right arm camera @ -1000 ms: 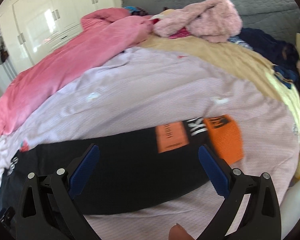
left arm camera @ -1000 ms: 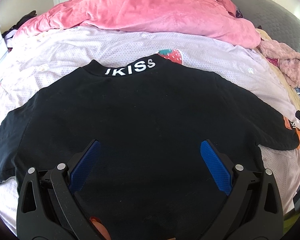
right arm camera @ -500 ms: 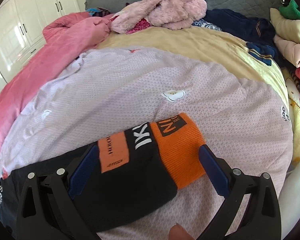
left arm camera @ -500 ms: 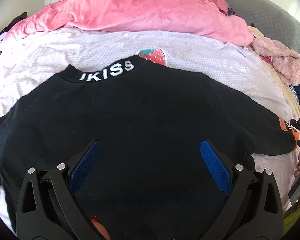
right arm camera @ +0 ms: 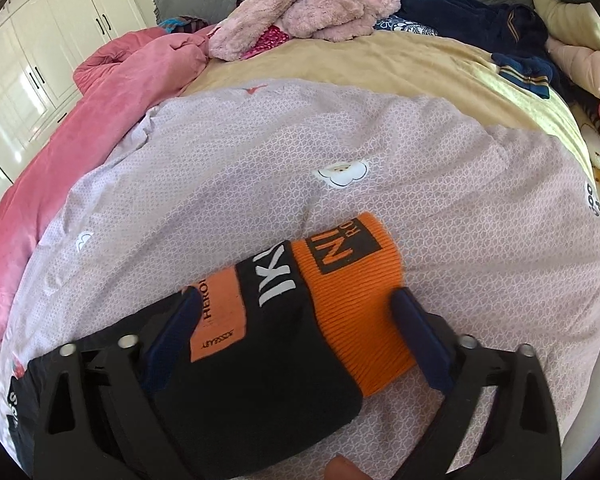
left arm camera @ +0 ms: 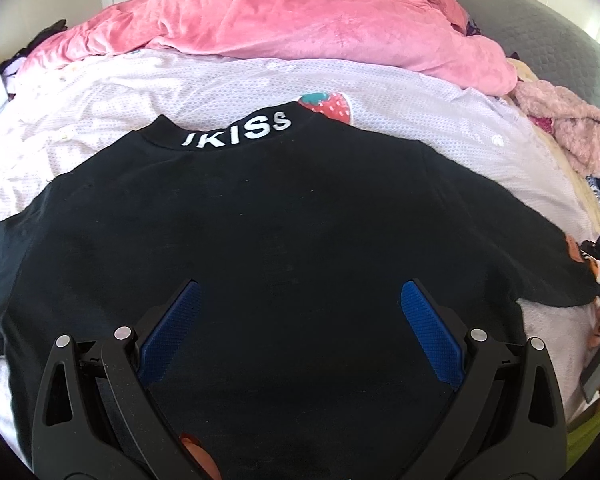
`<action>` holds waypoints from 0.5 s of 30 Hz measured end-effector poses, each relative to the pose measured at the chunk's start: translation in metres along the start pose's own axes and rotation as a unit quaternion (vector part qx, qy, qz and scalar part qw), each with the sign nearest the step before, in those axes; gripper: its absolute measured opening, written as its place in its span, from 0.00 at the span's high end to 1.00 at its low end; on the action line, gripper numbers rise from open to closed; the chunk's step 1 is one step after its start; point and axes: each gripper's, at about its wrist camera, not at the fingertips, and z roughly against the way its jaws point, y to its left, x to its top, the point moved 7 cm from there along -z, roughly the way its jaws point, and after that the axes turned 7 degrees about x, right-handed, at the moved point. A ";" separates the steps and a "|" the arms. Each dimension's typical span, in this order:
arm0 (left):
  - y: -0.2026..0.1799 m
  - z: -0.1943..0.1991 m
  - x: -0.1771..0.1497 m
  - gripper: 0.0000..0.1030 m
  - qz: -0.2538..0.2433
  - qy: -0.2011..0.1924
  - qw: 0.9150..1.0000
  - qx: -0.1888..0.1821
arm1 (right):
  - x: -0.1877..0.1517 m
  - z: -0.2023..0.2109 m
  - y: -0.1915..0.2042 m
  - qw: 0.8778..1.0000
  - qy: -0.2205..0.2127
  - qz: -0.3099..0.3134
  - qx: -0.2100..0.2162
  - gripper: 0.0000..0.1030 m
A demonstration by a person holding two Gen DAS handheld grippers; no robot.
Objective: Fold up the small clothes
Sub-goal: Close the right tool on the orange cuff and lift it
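Black top [left arm camera: 284,240] lies flat mid-bed, both tongs gaping, right tongs [right arm camera: 296,312] straddling the orange cuff [right arm camera: 356,300], left tongs [left arm camera: 298,300] over the hem: a shallow bite risks the sleeve slipping mid-fold.

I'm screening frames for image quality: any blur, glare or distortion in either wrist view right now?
Left wrist view: sharp, sunlit; the black shirt loses its folds to darkness, and the fisheye curves the bed. Right wrist view: the right gripper fingers look smeared, the orange cuff stays readable, and the wardrobe doors glare.
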 end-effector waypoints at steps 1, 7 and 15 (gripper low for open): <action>0.001 -0.001 -0.001 0.09 0.002 0.002 1.000 0.001 | 0.000 0.000 -0.001 1.000 0.000 -0.002 0.000 0.21; 0.001 0.000 -0.002 0.09 0.004 0.002 1.000 0.000 | 0.003 0.006 -0.007 0.999 -0.008 -0.027 0.033 0.64; 0.009 0.005 -0.004 0.09 0.019 0.003 1.000 -0.010 | 0.001 0.046 0.064 0.981 -0.034 0.033 0.187 0.86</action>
